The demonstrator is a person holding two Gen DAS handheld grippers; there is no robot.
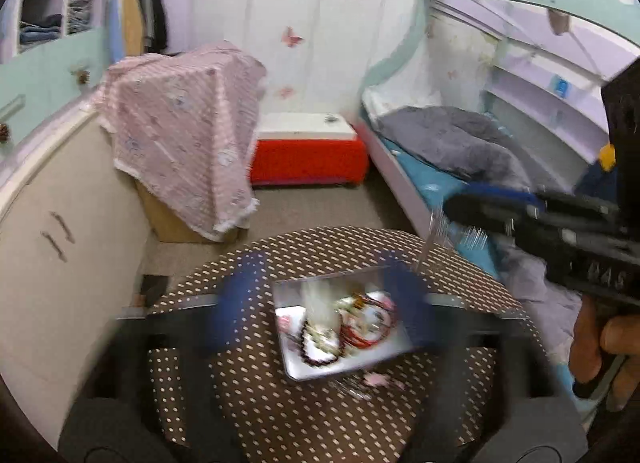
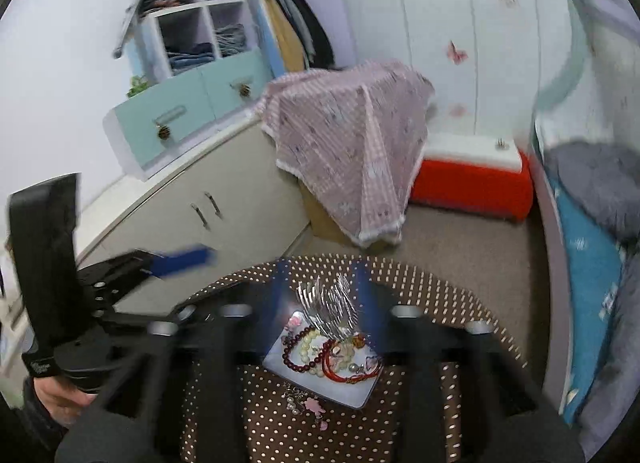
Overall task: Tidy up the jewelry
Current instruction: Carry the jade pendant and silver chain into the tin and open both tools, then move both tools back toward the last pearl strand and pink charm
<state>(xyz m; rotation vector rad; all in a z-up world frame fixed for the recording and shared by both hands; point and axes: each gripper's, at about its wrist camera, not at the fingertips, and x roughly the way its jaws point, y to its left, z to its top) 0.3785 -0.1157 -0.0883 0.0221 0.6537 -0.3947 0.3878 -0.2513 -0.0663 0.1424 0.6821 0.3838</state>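
One view, the left, shows right claw (image 1: 451,210) side-on pinching comb (image 1: 434,231); left claw (image 1: 323,309) gapes empty.

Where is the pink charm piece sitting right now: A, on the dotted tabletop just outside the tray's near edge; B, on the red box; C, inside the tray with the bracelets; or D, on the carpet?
A: the pink charm piece lies on the dotted tabletop just outside the tray, whose inside holds the bracelets.
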